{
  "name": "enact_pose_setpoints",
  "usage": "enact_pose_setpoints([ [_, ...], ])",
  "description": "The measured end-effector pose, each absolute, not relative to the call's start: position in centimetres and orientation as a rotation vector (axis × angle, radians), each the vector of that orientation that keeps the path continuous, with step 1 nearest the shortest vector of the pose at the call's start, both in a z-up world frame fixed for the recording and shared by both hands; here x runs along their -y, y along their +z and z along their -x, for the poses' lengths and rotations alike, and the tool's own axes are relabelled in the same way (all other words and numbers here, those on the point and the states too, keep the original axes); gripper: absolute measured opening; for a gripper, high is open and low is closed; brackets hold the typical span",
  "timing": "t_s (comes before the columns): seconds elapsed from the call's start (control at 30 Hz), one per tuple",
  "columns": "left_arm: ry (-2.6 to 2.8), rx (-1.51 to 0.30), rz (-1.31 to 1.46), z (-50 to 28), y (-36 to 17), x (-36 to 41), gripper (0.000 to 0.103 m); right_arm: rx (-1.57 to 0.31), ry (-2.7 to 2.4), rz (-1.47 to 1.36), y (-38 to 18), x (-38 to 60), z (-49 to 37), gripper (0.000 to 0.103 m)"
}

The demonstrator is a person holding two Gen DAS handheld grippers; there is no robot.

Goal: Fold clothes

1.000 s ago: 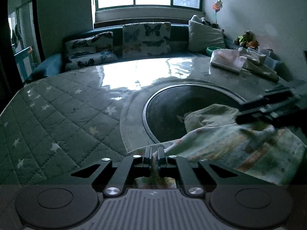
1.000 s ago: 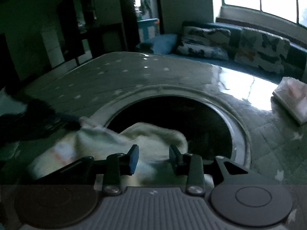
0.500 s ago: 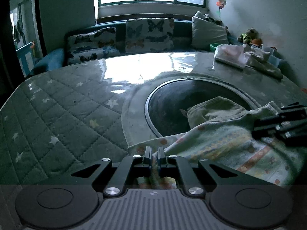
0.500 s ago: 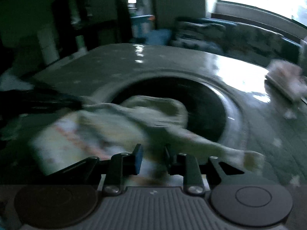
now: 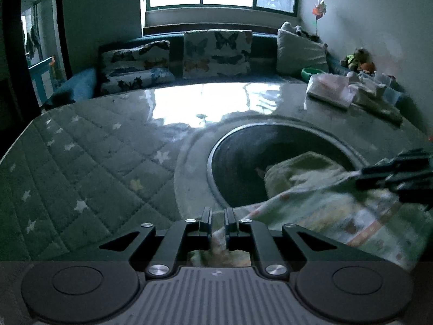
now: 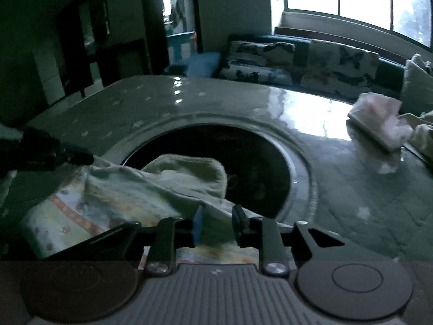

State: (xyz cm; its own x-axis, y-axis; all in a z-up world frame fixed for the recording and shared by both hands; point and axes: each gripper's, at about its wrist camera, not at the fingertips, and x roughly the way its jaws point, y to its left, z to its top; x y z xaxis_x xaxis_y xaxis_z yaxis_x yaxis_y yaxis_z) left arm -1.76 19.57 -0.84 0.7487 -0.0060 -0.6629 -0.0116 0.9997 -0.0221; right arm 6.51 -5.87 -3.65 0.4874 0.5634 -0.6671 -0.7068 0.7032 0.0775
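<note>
A pale garment (image 5: 338, 216) with orange stripes and small prints lies over the near rim of a dark round recess (image 5: 243, 162) in the quilted table (image 5: 81, 162). My left gripper (image 5: 217, 222) is shut on one of its corners. In the left wrist view my right gripper (image 5: 362, 173) pinches the raised far edge, and the cloth runs taut between the two. In the right wrist view the garment (image 6: 108, 205) passes between the narrowed fingers of my right gripper (image 6: 216, 224), and the left gripper (image 6: 81, 158) holds it at the left.
A stack of folded clothes (image 5: 330, 89) (image 6: 376, 119) sits on the far right of the table. A sofa with butterfly cushions (image 5: 216, 54) runs along the far side under a window. The round recess (image 6: 257, 162) takes up the table's middle.
My right gripper's fingers have closed in on the garment's edge and lifted it. The cloth is now stretched between both grippers. The left gripper has kept its grip.
</note>
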Motion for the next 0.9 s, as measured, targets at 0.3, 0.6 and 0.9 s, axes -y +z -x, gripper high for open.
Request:
enact_pose_setpoints([
  [0.3,-0.147,-0.713,0.047,1.7,0.2,-15.4,0.015,-0.728,0.724,0.187,-3.5,6.7,-7.6,0.049],
  [0.6,-0.236,-0.746,0.062,1.6,-1.5,-11.7,0.015,-0.703,0.776,0.258,-3.1,7.4,-3.9,0.089],
  [0.9,-0.201,-0.767,0.079,1.6,-2.9,-11.7,0.034,-0.703,0.748,0.247,-5.0,8.2,-3.6,0.103],
])
